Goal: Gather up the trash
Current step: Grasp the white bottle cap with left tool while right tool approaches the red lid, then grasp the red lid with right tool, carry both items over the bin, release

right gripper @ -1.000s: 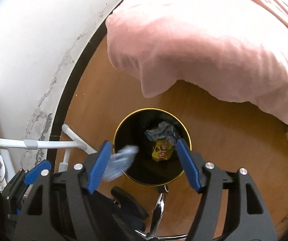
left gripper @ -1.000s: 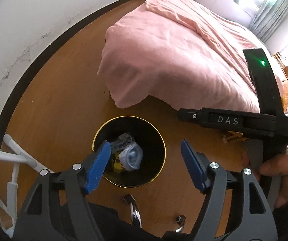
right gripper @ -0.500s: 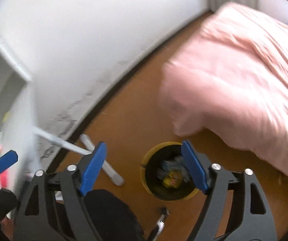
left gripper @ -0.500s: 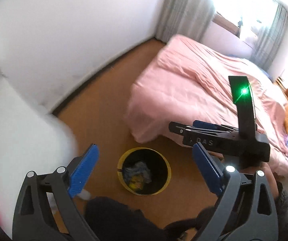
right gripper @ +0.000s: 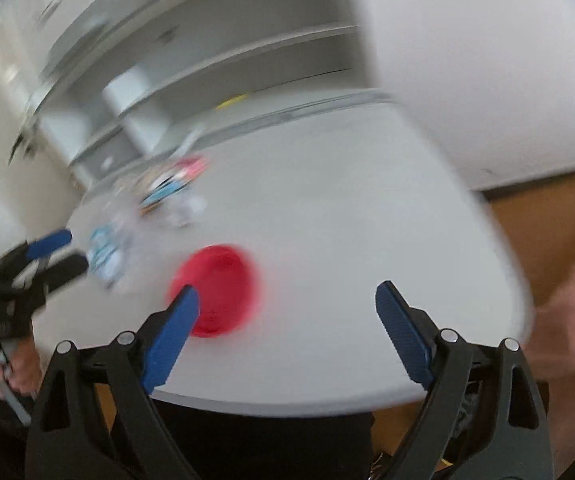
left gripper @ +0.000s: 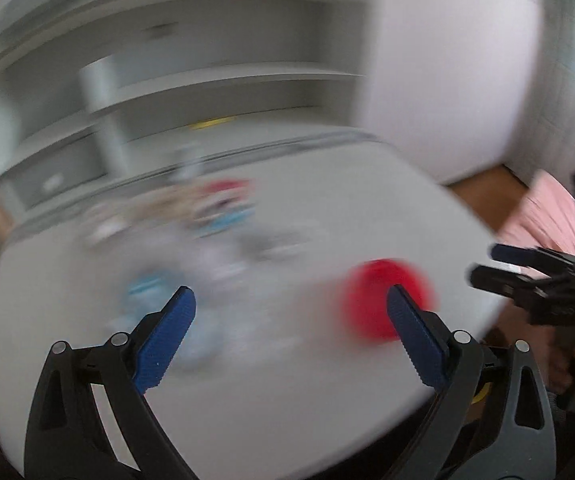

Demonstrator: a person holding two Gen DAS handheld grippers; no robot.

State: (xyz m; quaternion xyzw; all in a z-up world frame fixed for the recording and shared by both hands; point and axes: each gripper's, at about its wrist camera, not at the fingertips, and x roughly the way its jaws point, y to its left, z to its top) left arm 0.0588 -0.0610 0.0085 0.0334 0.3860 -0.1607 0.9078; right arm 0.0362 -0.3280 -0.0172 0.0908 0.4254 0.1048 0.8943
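Observation:
Both views are motion-blurred. A white table [left gripper: 287, 380] carries several pieces of trash: a blue-and-white wrapper [left gripper: 143, 292], a pale crumpled piece [left gripper: 223, 264] and red-and-blue packets [left gripper: 227, 200] near its far edge. My left gripper [left gripper: 289, 312] is open and empty above the table. My right gripper [right gripper: 287, 308] is open and empty over the table [right gripper: 347, 240]. The wrapper [right gripper: 105, 254] and packets [right gripper: 175, 184] also show in the right wrist view. Each gripper shows at the edge of the other's view.
A red round dish [left gripper: 383, 300] sits on the table's right part and shows in the right wrist view [right gripper: 217, 288] by my left fingertip. White shelves [left gripper: 207, 92] stand behind the table. Wooden floor [right gripper: 547, 220] and pink bedding [left gripper: 547, 216] lie to the right.
Both grippers have swung up and away from the black bin on the floor and now face the white table. A blue piece that fell from the right gripper lies in the bin.

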